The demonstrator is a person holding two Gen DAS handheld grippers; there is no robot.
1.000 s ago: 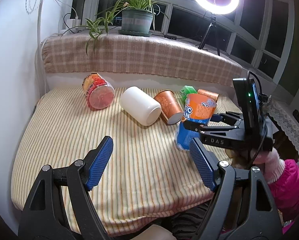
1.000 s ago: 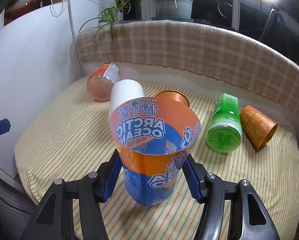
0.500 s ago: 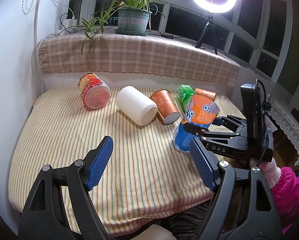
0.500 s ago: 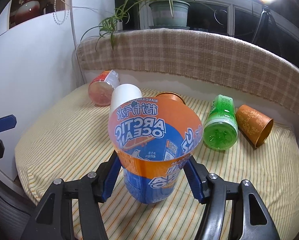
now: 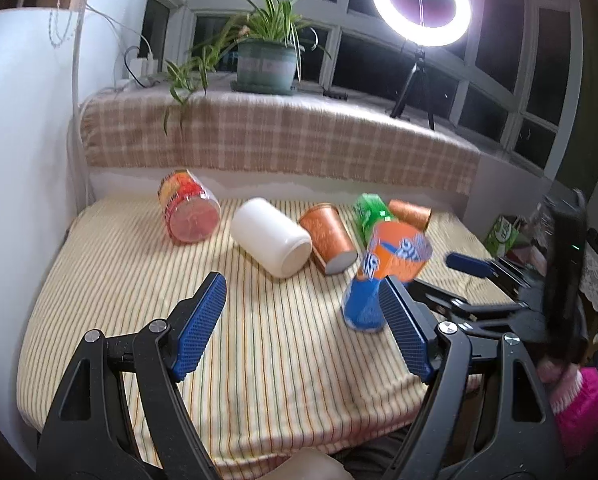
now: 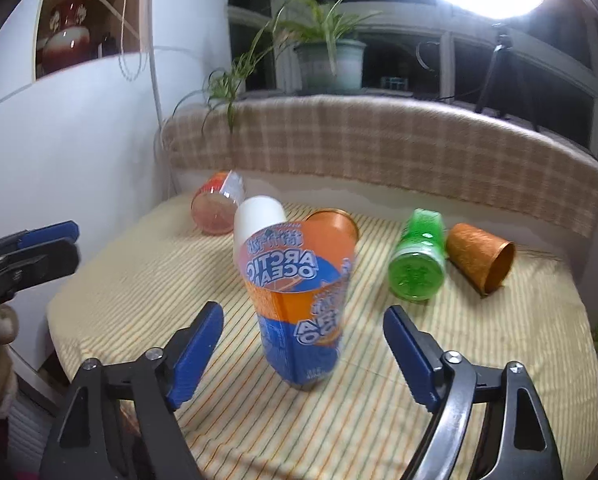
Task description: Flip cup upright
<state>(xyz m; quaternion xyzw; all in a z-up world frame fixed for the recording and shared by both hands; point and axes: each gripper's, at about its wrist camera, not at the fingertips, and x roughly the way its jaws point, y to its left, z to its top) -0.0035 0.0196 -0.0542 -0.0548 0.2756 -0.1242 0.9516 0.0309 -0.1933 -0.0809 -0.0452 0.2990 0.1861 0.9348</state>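
The orange and blue Arctic Ocean cup (image 6: 299, 304) stands upright, mouth up, on the striped cloth (image 6: 139, 280). My right gripper (image 6: 303, 344) is open, with its jaws apart on either side of the cup and not touching it. In the left wrist view the cup (image 5: 383, 272) stands at the right, with the right gripper (image 5: 431, 276) beside it. My left gripper (image 5: 303, 324) is open and empty above the cloth's front part.
Several cups lie on their sides at the back: a red one (image 5: 189, 212), a white one (image 5: 271, 236), an orange one (image 5: 331, 236), a green one (image 6: 419, 260) and another orange one (image 6: 479, 256). A plaid-covered ledge (image 5: 279, 140) with a plant pot (image 5: 267, 64) runs behind.
My right gripper has opened and let go of the Arctic Ocean cup, which now stands on the cloth. The right gripper has drawn back a little. The left gripper stays open.
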